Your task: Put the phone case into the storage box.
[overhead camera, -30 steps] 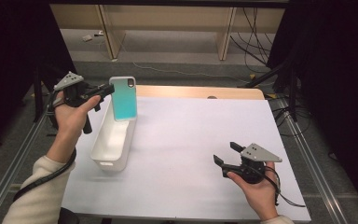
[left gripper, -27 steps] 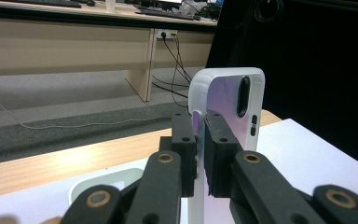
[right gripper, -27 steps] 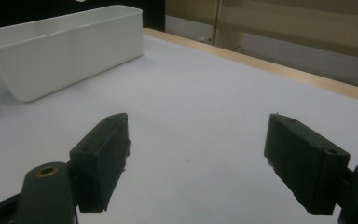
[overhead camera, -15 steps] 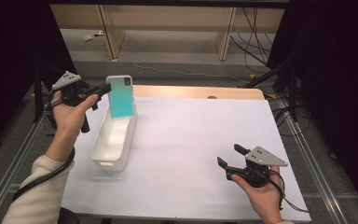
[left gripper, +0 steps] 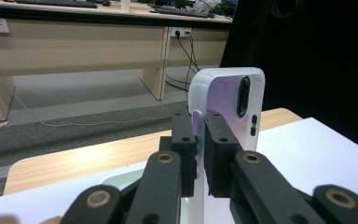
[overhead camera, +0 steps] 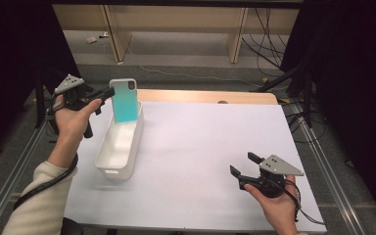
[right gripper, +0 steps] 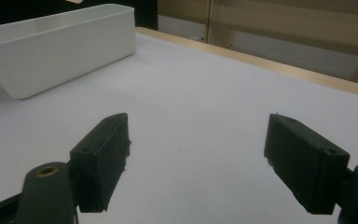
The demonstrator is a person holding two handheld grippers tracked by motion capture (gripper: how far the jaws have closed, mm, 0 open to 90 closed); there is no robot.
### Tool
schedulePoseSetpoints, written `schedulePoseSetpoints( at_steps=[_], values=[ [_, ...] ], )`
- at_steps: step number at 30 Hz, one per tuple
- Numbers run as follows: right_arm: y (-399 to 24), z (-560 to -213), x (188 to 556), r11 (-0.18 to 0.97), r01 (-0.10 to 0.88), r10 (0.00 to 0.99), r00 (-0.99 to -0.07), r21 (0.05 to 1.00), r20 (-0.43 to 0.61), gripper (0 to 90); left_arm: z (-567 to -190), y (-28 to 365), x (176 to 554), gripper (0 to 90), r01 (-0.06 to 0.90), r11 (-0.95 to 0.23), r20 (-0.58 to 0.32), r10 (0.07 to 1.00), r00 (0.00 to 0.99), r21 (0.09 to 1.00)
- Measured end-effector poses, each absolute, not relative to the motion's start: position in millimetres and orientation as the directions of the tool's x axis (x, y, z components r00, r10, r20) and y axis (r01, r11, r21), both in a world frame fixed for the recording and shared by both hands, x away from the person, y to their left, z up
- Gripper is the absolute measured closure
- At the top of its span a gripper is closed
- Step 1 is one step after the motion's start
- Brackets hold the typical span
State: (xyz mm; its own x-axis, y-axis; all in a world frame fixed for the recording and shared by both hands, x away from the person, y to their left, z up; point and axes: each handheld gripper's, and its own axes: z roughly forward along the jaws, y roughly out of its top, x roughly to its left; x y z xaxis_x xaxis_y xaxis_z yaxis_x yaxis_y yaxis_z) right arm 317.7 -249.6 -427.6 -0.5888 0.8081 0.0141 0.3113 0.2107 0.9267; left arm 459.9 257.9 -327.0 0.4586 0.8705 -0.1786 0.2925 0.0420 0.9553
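Observation:
A phone case point(overhead camera: 126, 100) with a white rim and a teal face stands upright in the air, its lower end over the far end of a white bin point(overhead camera: 111, 171). My left gripper point(overhead camera: 108, 93) is shut on its left edge. In the left gripper view the two jaws pinch the white rim of the case point(left gripper: 226, 93), with the camera cut-out showing beside my left gripper point(left gripper: 200, 135). At the near right of the white table my right gripper point(overhead camera: 243, 163) is held open with nothing in it. Its jaws point(right gripper: 198, 154) stand wide over bare table, pointing toward the bin point(right gripper: 60, 42).
The long white bin lies on the left part of the white table top point(overhead camera: 210, 142). A wooden strip point(overhead camera: 205, 96) runs along the far edge. Metal rails point(overhead camera: 323, 161) flank the table, and cables lie on the floor behind it.
The right hand has drifted slightly toward the near right corner. The left gripper and the case have hardly moved.

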Motion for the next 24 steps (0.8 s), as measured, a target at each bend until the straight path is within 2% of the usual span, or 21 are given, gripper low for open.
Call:
schedulePoseSetpoints(
  at_steps=[6, 9, 24],
  values=[
    [-251.0, -426.1, 316.5, 0.228, 0.332, 0.808, -0.589, 0.915, 0.013, 23.5, -329.8, 260.2, 462.7, 83.5, 0.297, 0.036, -0.176, 0.872, 0.458, 0.954],
    [-250.2, -427.8, 318.1, 0.217, 0.307, 0.809, -0.588, 0.927, 0.005, 23.6, -330.6, 261.0, 464.0, 83.5, 0.293, 0.033, -0.171, 0.872, 0.458, 0.956],
    [-249.8, -428.6, 318.3, 0.215, 0.314, 0.809, -0.587, 0.925, 0.011, 23.7, -335.5, 262.8, 470.6, 83.5, 0.295, 0.016, -0.155, 0.876, 0.456, 0.955]
  ],
)
